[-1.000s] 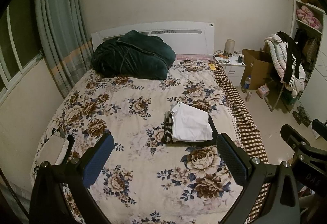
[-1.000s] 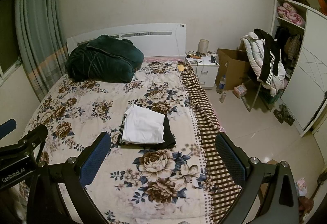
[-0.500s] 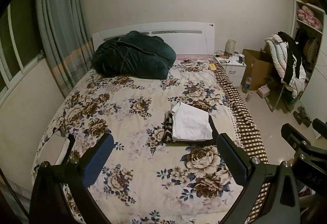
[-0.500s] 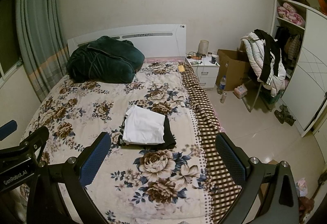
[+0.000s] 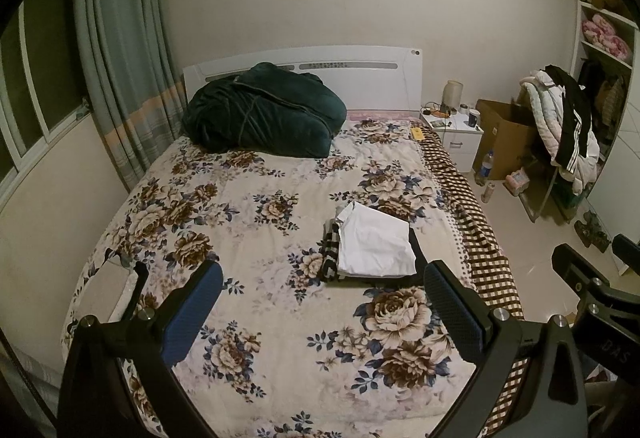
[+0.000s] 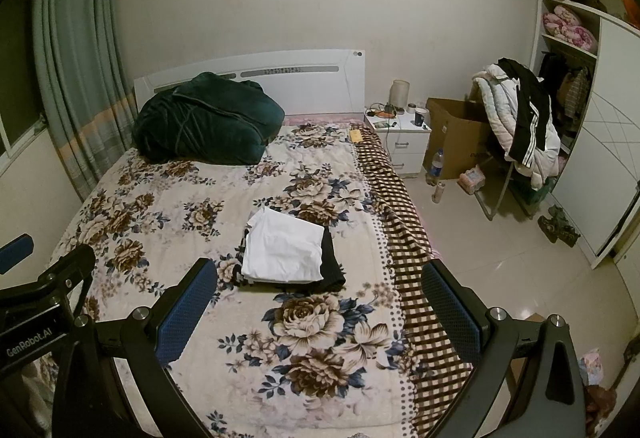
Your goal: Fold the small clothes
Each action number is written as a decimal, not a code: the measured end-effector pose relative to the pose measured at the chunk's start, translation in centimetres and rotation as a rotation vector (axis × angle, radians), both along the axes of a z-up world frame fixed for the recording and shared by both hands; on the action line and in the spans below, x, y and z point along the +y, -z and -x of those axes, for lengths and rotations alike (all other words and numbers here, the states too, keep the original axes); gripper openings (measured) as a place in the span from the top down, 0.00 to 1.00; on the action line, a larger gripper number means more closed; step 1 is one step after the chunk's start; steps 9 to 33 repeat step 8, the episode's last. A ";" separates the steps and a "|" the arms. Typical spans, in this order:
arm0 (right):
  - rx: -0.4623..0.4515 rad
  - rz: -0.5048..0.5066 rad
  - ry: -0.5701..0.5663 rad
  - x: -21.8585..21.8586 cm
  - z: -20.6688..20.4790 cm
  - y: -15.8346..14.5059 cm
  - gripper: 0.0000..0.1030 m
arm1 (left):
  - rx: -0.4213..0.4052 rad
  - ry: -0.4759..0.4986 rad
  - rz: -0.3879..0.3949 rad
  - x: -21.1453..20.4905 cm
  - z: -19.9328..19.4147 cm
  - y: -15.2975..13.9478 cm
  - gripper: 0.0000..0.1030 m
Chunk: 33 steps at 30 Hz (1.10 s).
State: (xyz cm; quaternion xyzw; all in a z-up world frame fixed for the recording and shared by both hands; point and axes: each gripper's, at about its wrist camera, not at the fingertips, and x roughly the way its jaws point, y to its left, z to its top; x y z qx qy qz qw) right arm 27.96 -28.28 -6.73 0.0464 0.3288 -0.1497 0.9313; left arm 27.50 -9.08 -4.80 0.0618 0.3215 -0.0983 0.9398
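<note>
Left gripper (image 5: 322, 304): jaws wide apart, empty, held above the near end of the bed (image 5: 248, 238); its body is cut off by the lower frame edge.
Right gripper (image 6: 320, 304): jaws wide apart, empty, above the bed's near right edge; also cropped below.
Stack (image 6: 286, 252): folded clothes on the bed just beyond both grippers, untouched; a white piece (image 5: 374, 244) on top, a black one (image 6: 332, 260) under it.
Hidden: the lower layers show only edges, with a checked strip at the left side; how many pieces, I cannot tell.
Box (image 6: 456, 140): cardboard, open, on the floor by the nightstand (image 6: 400, 138); contents not visible.
Shelf (image 6: 568, 28): holds pink bedding.
Bundle (image 5: 260, 110): dark green, at the headboard.
</note>
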 end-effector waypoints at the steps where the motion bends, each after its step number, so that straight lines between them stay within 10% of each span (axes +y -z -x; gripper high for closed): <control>1: 0.000 -0.001 0.001 0.0 0.1 0.0 0.00 | -0.001 -0.002 0.000 0.1 0.1 0.0 0.00; 33: 0.000 -0.002 0.007 0.1 0.5 0.0 0.00 | -0.003 0.001 0.006 0.2 0.2 -0.3 0.00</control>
